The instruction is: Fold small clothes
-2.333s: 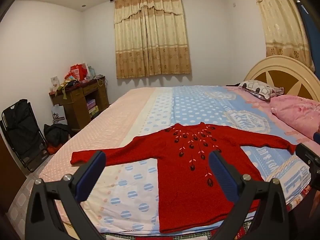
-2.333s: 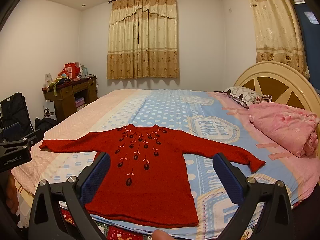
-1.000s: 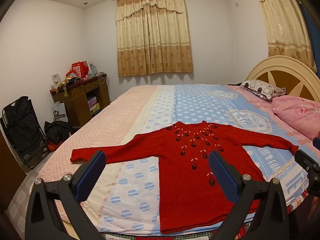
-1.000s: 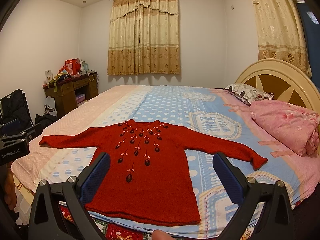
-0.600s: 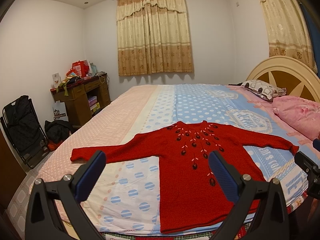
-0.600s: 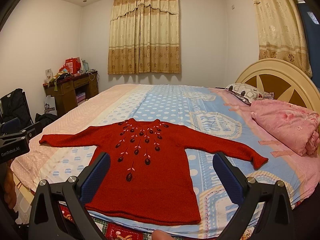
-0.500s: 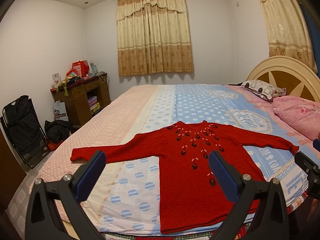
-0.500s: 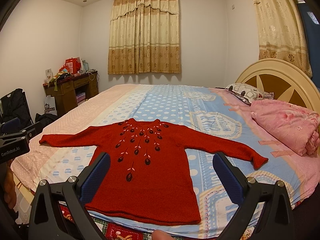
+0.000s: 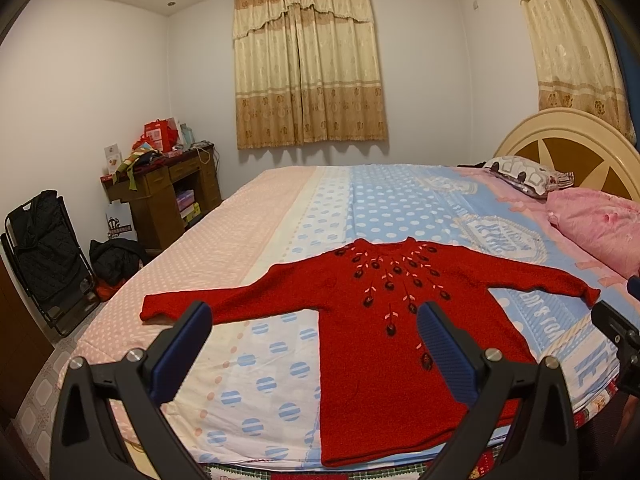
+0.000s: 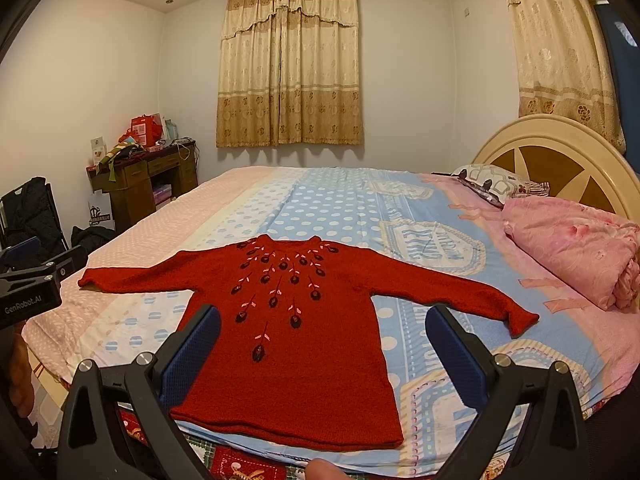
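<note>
A small red knitted sweater [image 9: 376,320] [image 10: 296,320] with dark embroidered flowers lies flat on the bed, both sleeves spread out and the hem toward me. My left gripper [image 9: 314,342] hovers open above the near bed edge, left of the sweater's body, holding nothing. My right gripper [image 10: 322,346] is open too, over the sweater's lower part, with empty space between its blue pads [image 10: 450,354]. The left gripper's body shows at the left edge of the right wrist view, and the right gripper's body at the right edge of the left wrist view.
The bed [image 9: 256,248] has a pink and blue dotted sheet. A folded pink quilt [image 10: 576,256] and a patterned pillow [image 10: 496,184] lie by the cream headboard [image 10: 560,160]. A cluttered wooden desk [image 9: 164,196] and a black folding chair [image 9: 44,256] stand at the left wall.
Both views have drifted slightly since the earliest frames; the sweater lies as before and both grippers stay open.
</note>
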Demonstrator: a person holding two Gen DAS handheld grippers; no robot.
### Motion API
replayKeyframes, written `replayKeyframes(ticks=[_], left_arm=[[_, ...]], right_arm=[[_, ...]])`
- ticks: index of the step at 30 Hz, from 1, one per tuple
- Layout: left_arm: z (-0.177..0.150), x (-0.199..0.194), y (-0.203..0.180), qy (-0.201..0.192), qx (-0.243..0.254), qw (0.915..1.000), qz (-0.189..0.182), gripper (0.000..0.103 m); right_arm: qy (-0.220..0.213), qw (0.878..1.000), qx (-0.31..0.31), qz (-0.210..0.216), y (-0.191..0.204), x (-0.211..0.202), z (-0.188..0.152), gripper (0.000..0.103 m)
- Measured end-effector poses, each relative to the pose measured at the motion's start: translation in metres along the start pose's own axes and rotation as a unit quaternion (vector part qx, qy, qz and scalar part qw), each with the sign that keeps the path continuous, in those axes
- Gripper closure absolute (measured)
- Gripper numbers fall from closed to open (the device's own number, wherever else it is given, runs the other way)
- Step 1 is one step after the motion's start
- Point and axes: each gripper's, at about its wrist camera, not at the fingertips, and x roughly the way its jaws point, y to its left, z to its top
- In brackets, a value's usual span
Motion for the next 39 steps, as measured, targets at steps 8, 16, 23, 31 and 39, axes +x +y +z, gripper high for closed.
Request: replayKeyframes(ticks=[8,16,23,31,39], left_arm=[[-0.011,0.019,-0.006,0.023,-0.001,0.9997,-0.012,0.000],[-0.039,0.070,-0.026,0.072,0.027,0.9969,-0.017,0.000],[-0.060,0.125,-0.035,0.114,0.046,0.9924,-0.010,0.000],[-0.061,0.168,-0.030,0.134,0.052,0.9895,0.012,0.000],[-0.057,0.201,-0.019,0.138,0.059,0.9881,0.034,0.000]], right_arm=[[0.014,1.000,0.010,0.022,-0.008,0.023,-0.010,0.001],[0.057,0.997,0.040,0.015,-0.044,0.072,-0.032,0.001],[0.101,0.988,0.103,-0.054,-0.117,0.123,-0.059,0.009],[0.123,0.964,0.207,-0.116,-0.232,0.141,-0.073,0.044],[0.138,0.929,0.309,-0.153,-0.342,0.152,-0.077,0.056]])
